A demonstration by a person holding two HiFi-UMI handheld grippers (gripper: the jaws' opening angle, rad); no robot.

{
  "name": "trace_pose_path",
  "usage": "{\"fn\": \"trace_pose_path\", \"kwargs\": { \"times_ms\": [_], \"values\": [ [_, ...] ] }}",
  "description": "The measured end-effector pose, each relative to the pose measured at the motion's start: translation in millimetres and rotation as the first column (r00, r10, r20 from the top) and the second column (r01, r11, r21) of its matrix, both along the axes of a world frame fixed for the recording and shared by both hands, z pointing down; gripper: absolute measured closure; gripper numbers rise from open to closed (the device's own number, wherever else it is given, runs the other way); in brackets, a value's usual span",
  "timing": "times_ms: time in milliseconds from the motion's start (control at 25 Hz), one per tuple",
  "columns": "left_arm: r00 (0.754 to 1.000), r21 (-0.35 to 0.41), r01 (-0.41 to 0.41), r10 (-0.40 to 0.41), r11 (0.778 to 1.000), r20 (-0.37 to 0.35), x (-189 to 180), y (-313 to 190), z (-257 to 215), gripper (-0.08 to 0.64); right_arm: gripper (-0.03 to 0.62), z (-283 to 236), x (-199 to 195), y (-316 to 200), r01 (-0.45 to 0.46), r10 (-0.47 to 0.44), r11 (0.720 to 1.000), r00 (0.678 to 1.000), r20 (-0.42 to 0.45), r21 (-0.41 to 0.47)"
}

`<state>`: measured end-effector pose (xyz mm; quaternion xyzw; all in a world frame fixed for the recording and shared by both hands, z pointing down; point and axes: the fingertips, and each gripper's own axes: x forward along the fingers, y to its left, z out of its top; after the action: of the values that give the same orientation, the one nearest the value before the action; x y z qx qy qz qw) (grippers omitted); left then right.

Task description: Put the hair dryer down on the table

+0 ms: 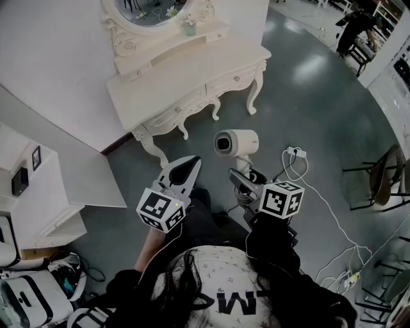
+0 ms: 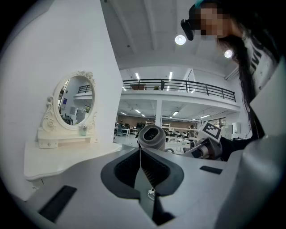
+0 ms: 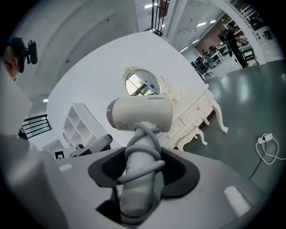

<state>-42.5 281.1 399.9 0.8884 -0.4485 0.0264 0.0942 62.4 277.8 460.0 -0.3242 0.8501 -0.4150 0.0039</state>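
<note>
Head view: the person holds both tools out over a grey floor [image 1: 307, 83], in front of a white carved dressing table. Its tabletop [image 1: 186, 77] is bare on the near side, with an oval mirror [image 1: 150, 9] at the back. The right tool [image 1: 240, 180] carries the hair dryer [image 1: 236, 142] upright by its handle. The dryer's barrel lies level above the floor, well short of the tabletop, with its round open end turned toward the left tool [image 1: 187, 168]. The left tool points at the table just beside the dryer, apart from it. A white cable [image 1: 295, 154] with a plug lies on the floor to the right.

Left gripper view: the two jaws meet in a thin line with nothing between them. The dryer's round end shows just past their tips, the marker cube of the right tool is at its right, and the mirror and tabletop stand at left.

Right gripper view: the jaws are clamped on the dryer's handle [image 3: 138, 179], which has a grey cord [image 3: 143, 134] wound around it. The barrel sits above the jaws, with the dressing table behind it.
</note>
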Motion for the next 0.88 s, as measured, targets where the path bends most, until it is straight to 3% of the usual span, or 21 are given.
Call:
{"fn": "trace_pose_path", "kwargs": {
  "times_ms": [880],
  "values": [
    [1.0,-0.007,-0.022,0.022,1.0,0.01,3.1,-4.7,-1.8,0.558,0.36,1.2,2.7,-1.5,-0.019,0.019,1.0,1.0,0.004,-0.004]
  ]
}}
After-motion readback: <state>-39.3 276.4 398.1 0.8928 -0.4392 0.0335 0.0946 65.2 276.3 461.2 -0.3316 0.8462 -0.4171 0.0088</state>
